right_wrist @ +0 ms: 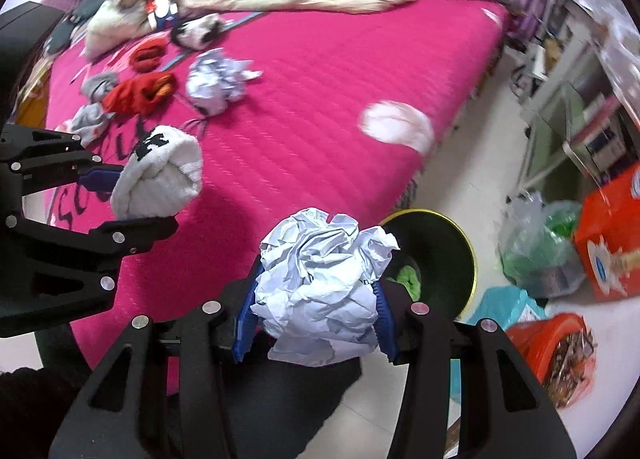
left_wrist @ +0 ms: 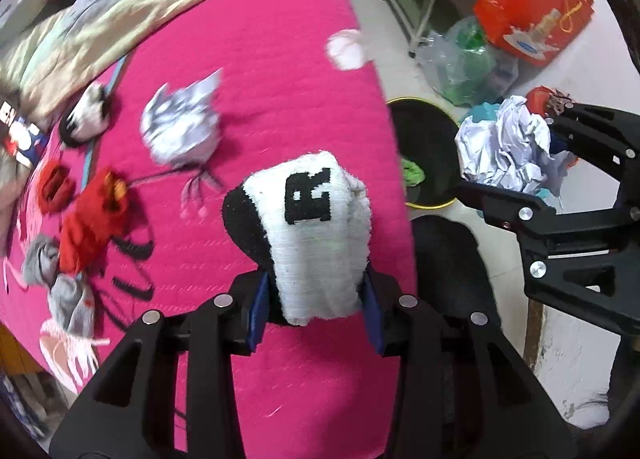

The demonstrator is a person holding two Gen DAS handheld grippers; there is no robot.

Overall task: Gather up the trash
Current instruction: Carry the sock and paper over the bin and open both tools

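Crumpled paper ball (right_wrist: 320, 283) clamped in right gripper (right_wrist: 316, 315) beside bin (right_wrist: 460, 243), no clear long axis; left gripper (left_wrist: 316, 299) clamps rolled sock (left_wrist: 316, 227), long axis pointing away from the fingers.

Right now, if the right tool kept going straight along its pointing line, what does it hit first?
Probably the black bin. The right tool, shut on the crumpled paper, points steeply down beside the pink bed, with the bin's opening just ahead. Depth is unclear; it may meet the rim or floor instead.

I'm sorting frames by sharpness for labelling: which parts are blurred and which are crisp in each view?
Left wrist view: the white sock in the left gripper is fairly sharp, the bedspread items smear. Right wrist view: the crumpled paper in the right gripper is crisp, the floor clutter streaks.
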